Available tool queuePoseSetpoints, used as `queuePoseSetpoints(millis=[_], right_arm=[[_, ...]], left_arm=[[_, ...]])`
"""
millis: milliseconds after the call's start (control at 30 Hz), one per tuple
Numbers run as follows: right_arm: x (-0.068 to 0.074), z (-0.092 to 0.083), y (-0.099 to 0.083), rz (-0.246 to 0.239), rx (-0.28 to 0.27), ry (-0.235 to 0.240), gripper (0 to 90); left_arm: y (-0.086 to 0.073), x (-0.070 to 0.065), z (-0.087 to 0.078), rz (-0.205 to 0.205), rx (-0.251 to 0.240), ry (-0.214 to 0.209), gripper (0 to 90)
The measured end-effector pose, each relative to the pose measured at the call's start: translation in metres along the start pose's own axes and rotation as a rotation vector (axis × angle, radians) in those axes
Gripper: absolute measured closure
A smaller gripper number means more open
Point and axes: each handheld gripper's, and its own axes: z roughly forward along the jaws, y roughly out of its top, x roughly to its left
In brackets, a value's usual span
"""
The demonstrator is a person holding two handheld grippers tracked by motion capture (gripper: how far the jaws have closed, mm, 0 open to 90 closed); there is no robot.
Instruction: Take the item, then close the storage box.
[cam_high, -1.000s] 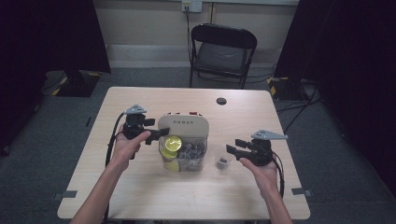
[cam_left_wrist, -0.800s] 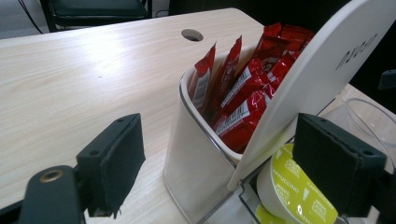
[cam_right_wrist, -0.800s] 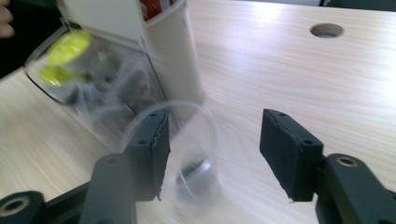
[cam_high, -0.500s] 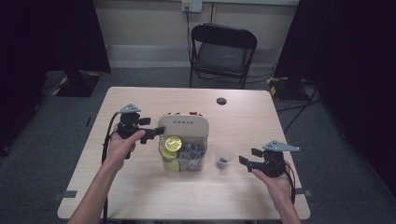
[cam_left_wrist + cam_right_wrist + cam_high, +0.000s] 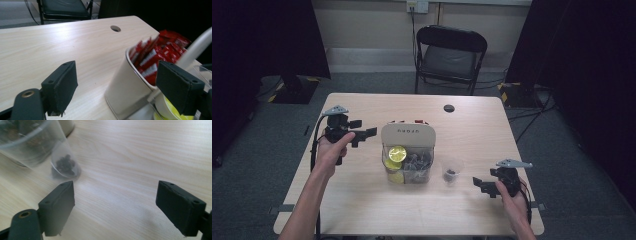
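A light wooden table (image 5: 362, 200) carries a clear organiser box (image 5: 408, 165) just beside the left gripper (image 5: 362, 135), toward its jaw side. A small clear cup (image 5: 451, 171) holding dark bits stands near the right gripper (image 5: 482, 186), ahead of its wide-apart jaws.

Right gripper (image 5: 115, 211) sat low over the wood table (image 5: 140, 157), jaws wide apart w/ bare tabletop between them; they'd just been opening, nothing between the pads. A small clear plastic cup (image 5: 65, 163) stood on the table ahead of the left jaw, near it but apart, w/ dark bits in its bottom. Behind it, upper left, a bigger clear container (image 5: 25, 142) w/ dark stuff inside, blurred. A pale rounded base showed at top edge, too cropped to tell.
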Motion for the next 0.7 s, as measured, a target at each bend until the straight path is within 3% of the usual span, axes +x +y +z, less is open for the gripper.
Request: queuePoseSetpoints(millis=[100,233,500,700], right_arm=[[-0.005,0.009,-0.007,0.0,0.047,-0.066,15.2],[-0.005,0.014,-0.012,-0.006,0.087,-0.089,15.0],[-0.005,0.017,-0.017,-0.021,0.088,-0.111,14.9],[-0.003,0.017,-0.019,-0.031,0.081,-0.127,15.2]], left_arm=[[0.002,0.001,0.006,-0.004,-0.002,0.004,17.1],[0.003,-0.002,0.016,-0.007,-0.003,0.019,17.1],[0.001,-0.005,0.03,0.017,-0.004,-0.002,17.3],[0.0,-0.006,0.035,0.009,0.018,-0.006,19.6]])
